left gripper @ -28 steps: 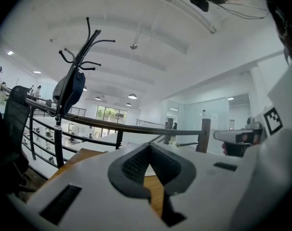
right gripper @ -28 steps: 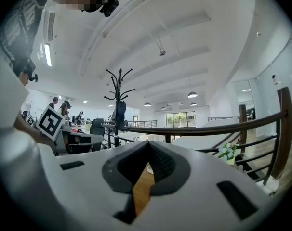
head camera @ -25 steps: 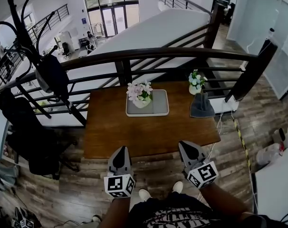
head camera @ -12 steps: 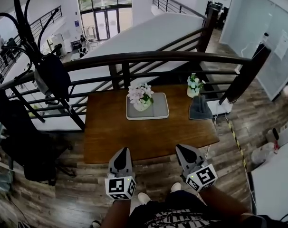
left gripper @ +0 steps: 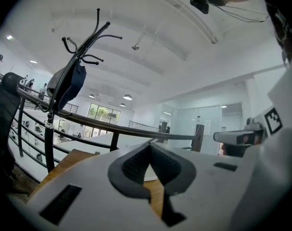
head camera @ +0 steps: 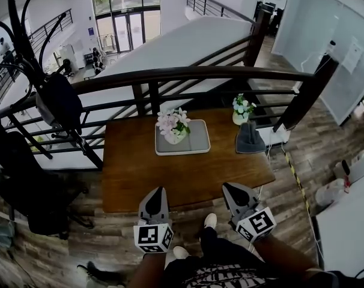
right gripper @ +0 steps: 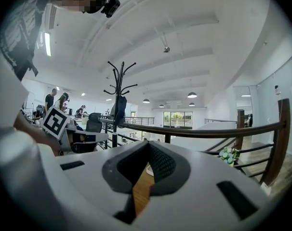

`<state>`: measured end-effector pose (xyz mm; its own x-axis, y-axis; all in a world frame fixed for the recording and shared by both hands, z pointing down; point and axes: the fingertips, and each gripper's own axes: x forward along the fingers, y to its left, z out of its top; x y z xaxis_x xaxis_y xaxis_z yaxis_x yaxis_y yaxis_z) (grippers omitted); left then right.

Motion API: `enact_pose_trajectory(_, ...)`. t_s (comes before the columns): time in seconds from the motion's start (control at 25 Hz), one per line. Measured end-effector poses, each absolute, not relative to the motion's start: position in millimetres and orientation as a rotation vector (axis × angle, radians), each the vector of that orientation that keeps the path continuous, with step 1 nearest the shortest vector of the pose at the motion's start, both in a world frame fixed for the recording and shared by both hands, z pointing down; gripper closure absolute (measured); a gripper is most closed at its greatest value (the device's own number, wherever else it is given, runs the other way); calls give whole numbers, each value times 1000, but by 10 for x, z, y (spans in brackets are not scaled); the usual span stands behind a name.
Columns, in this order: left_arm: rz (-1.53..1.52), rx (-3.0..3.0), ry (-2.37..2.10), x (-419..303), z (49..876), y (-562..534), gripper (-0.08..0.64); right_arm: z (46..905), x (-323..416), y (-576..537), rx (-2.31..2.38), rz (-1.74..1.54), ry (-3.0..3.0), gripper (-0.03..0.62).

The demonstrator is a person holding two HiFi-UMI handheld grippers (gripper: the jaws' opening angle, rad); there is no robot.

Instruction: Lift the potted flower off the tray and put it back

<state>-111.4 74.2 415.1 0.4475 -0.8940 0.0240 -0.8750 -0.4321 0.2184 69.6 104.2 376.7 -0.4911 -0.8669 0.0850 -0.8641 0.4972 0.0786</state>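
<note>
I read left tool (left gripper: 149, 145) as closed: tips touching, nothing gripped. Same for right tool (right gripper: 147, 142): tips together and empty, with only desk wood showing through the slot below them. I'm holding both level, side by side but apart, just off the near edge of the desk (head camera: 170, 176), pointing across it toward the tray (head camera: 196, 141). The flower (head camera: 172, 125) has pink-white blooms in a white pot. It stands upright on the left part of the tray, well apart from both tools. The tray is grey and lies flat at the far middle of the desk, near the railing (head camera: 188, 74). To the right of the tray is a grey cloth (head camera: 250, 138). Just behind it, at the far right corner, is a second pot (head camera: 242, 108) with white flowers. Off the left end of the desk is a coat rack (head camera: 26, 53) with a dark bag hung on it, and a black chair (head camera: 26, 179) is nearer me. The wood floor (head camera: 110, 245) is under my feet.
</note>
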Motion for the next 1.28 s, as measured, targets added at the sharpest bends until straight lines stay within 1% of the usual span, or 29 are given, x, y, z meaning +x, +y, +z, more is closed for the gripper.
enact_pose_trajectory(0.56, 5, 2461, -1566, -856, 4323, 168, 554, 3935, 1012, 180, 1558, 58, -2672, 603)
enact_pose_trajectory(0.96, 87, 2408, -1559, -500, 4646, -623, 554, 4306, 1375, -497, 1507, 190, -2669, 603)
enact_pose_trajectory(1.28, 130, 2371, -1598, -133, 4534, -1203, 554, 4055, 1545, -1130, 1383, 189, -2762, 603)
